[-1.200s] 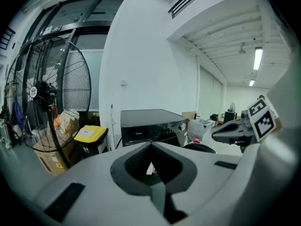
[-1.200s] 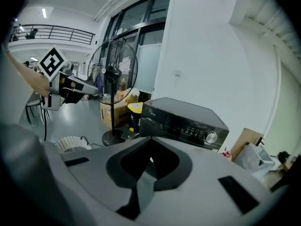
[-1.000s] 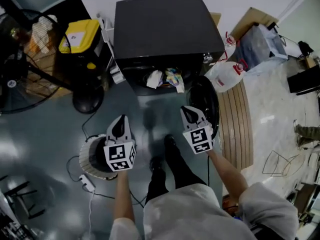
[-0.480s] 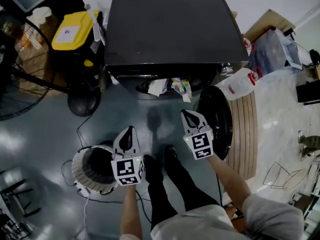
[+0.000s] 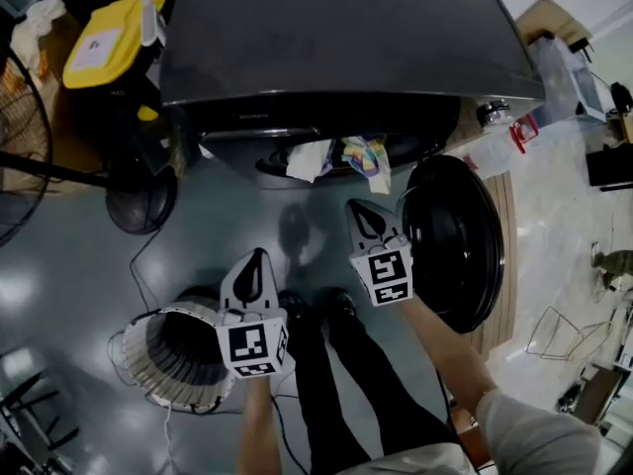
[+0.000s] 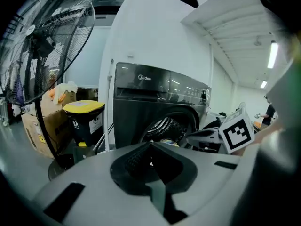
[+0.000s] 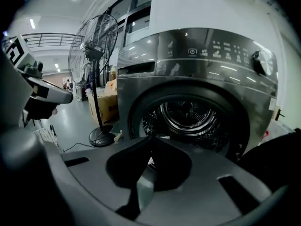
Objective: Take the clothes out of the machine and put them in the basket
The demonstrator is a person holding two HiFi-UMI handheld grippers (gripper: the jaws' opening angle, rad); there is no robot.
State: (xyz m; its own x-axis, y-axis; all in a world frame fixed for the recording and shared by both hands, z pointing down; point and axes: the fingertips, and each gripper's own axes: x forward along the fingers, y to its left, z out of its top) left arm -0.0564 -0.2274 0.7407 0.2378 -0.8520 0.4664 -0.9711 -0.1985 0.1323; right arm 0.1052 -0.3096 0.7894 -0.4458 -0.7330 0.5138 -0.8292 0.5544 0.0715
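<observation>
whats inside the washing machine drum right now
At the mouth of the washing machine lie a white garment and a multicoloured garment. The drum behind them shows a bare back wall; its floor is covered by the right gripper, so more clothes could lie there.

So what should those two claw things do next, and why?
Probably open the right gripper and reach toward the clothes hanging at the drum mouth. Its jaws are shut and empty, the door is open, and it sits nearest them.

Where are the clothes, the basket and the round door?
clothes (image 5: 309,159): head view, on the white piece hanging out.
basket (image 5: 156,378): head view, on its ribbed white wall.
round door (image 5: 455,240): head view, on its dark middle.
</observation>
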